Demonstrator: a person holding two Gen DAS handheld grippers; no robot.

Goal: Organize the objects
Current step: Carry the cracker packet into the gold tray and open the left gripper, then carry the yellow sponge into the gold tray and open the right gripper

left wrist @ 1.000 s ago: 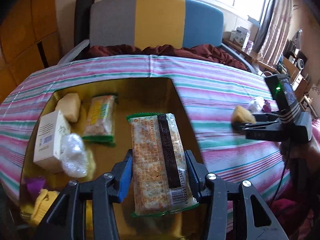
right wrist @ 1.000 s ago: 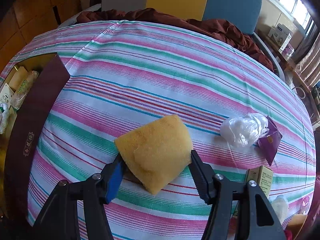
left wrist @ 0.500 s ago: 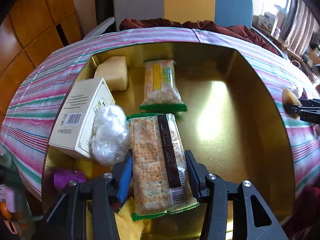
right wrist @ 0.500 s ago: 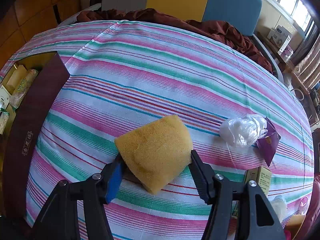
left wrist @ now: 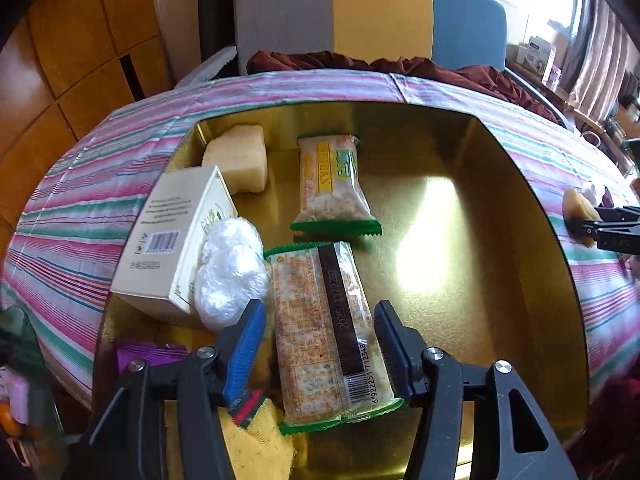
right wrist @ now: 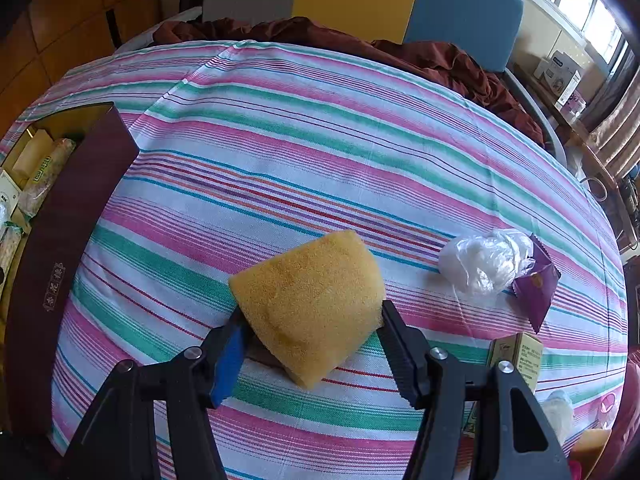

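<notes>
My left gripper [left wrist: 320, 336] is over the gold-lined box [left wrist: 480, 248]. Its jaws stand slightly apart around a cracker packet [left wrist: 328, 332] that lies in the box; a gap shows on the left side. My right gripper [right wrist: 312, 340] is shut on a yellow sponge [right wrist: 308, 304] just above the striped tablecloth [right wrist: 300, 128]. It also shows in the left wrist view [left wrist: 576, 212] at the far right. The box holds a second snack packet [left wrist: 332, 188], a white carton [left wrist: 176, 240], a plastic wad [left wrist: 232, 268] and a pale sponge [left wrist: 240, 164].
On the cloth to the right lie a crumpled plastic bag [right wrist: 484, 264], a purple sachet [right wrist: 536, 288] and a small carton [right wrist: 520, 356]. The box's dark outer wall [right wrist: 64, 240] stands at the left. A yellow cloth [left wrist: 256, 440] and purple sachet [left wrist: 148, 354] lie at the box's near end.
My left gripper moved left over the box and lowered the cracker packet into it, and its jaws have opened slightly. The right gripper has kept still with the sponge.
</notes>
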